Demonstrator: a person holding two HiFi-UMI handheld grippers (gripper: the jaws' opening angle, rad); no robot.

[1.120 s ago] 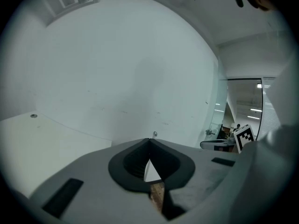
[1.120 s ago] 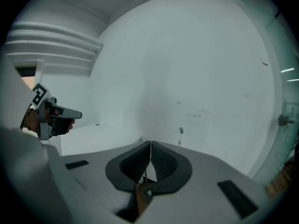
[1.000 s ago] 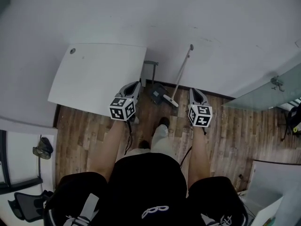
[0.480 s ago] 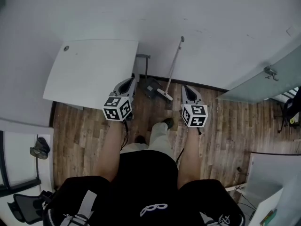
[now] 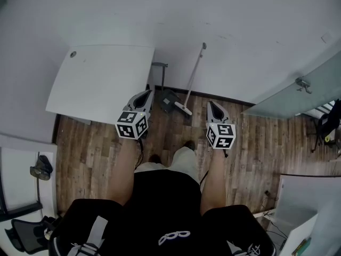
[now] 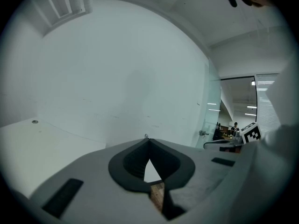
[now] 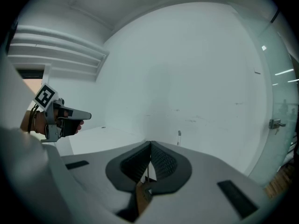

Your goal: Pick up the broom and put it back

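Observation:
The broom [image 5: 194, 77] leans on the white wall, its head on the wood floor and its long pale handle slanting up to the right. A dark dustpan [image 5: 169, 101] with an upright handle stands just left of it. My left gripper [image 5: 149, 89] hovers left of the dustpan, beside the table corner, its jaws shut and empty. Right of the broom head, my right gripper [image 5: 210, 103] is also shut on nothing. In the right gripper view the broom handle's top [image 7: 179, 133] pokes above my closed right gripper [image 7: 150, 143]. The left gripper [image 6: 148, 140] faces the bare wall.
A white table [image 5: 101, 81] stands against the wall at the left. A glass door [image 5: 290, 97] with a metal handle [image 5: 302, 83] is at the right. The person's legs and a shoe [image 5: 187, 145] stand on the floor behind the grippers.
Both grippers have shifted a little and risen slightly along with the person; the forward foot has drawn back. The broom and dustpan have stayed in place, and both jaws stayed shut.

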